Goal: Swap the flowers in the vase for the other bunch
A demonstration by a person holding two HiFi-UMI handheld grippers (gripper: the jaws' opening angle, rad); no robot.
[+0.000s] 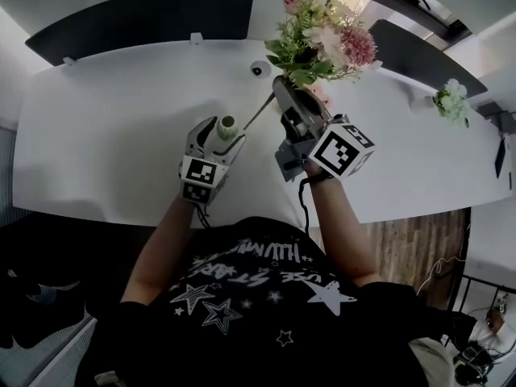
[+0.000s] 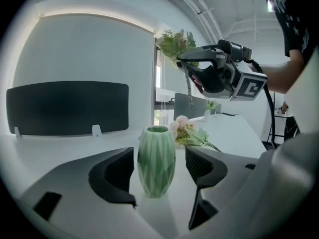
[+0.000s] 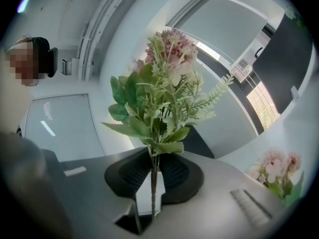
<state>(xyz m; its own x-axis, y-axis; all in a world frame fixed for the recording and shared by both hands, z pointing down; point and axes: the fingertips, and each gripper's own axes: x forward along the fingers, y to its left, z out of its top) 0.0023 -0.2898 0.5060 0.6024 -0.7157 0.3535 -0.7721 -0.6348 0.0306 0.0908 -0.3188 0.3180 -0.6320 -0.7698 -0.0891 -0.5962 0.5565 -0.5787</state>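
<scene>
Head view: we saw only vase (image 1: 227, 124) mouth, left hand-held gripper (image 1: 219, 138) hid rest; held bunch (image 1: 322, 43) covered lying bunch (image 1: 321, 95) mostly.

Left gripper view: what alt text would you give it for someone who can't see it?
An empty green vase stands on a white table between the open left tongs, untouched. Behind it a pink bunch lies on the table; upper right, the right tongs hold a leafy bunch aloft by its stems.
</scene>
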